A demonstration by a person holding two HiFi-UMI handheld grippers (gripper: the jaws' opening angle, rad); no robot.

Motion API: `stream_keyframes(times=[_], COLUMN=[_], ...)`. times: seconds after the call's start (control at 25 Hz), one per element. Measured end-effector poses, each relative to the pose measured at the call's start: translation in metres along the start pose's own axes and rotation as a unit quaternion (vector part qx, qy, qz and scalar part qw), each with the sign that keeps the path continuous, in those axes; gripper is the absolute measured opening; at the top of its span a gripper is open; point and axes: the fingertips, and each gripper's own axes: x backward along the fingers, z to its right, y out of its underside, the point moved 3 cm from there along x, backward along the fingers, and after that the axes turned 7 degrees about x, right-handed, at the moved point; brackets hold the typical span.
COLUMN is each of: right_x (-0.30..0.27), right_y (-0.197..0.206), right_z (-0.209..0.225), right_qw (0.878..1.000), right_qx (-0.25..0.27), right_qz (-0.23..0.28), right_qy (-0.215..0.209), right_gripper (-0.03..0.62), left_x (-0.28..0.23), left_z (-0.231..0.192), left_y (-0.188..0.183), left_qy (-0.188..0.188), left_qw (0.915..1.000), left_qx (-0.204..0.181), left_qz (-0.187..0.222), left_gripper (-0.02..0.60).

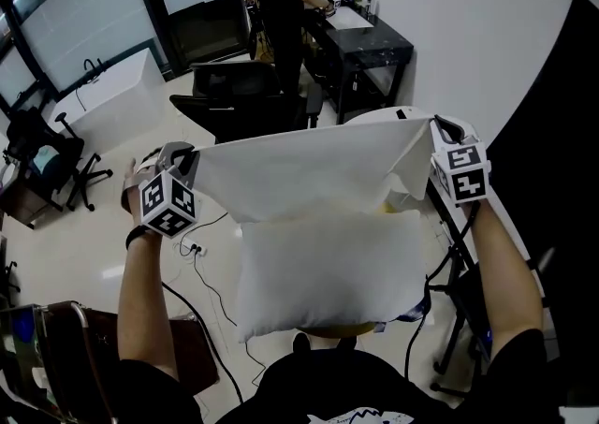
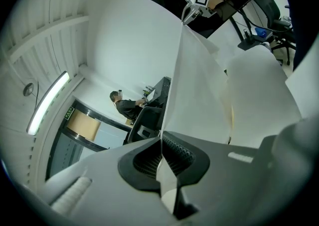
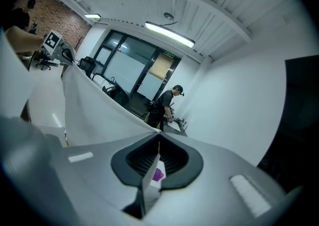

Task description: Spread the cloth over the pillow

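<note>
White cloth hangs stretched between our left hand-held gripper and right hand-held gripper, each clenched on a top corner, with the pillow just below them. We should lower both evenly and hold the edge taut. What carries the pillow is hidden beneath it.
</note>
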Motion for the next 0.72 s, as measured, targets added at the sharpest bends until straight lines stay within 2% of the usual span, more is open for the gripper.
stream_keyframes(times=[0.16, 0.32, 0.72], right_x=[-0.005, -0.006, 0.044], right_y=[0.016, 0.023, 0.005], right_z=[-0.012, -0.017, -0.006], right_qw=[1.0, 1.0, 1.0], right_qx=[0.001, -0.004, -0.01], right_qz=[-0.017, -0.024, 0.018], right_qy=[-0.01, -0.012, 0.006], right_gripper=[0.011, 0.011, 0.011], left_x=[-0.011, -0.01, 0.04], left_z=[0.022, 0.029, 0.021], left_y=[0.012, 0.013, 0.0], left_qy=[0.023, 0.029, -0.007], left_qw=[0.9997, 0.9995, 0.9997], left_qx=[0.007, 0.009, -0.015], left_qz=[-0.008, -0.007, 0.018], left_gripper=[0.001, 0.001, 0.001])
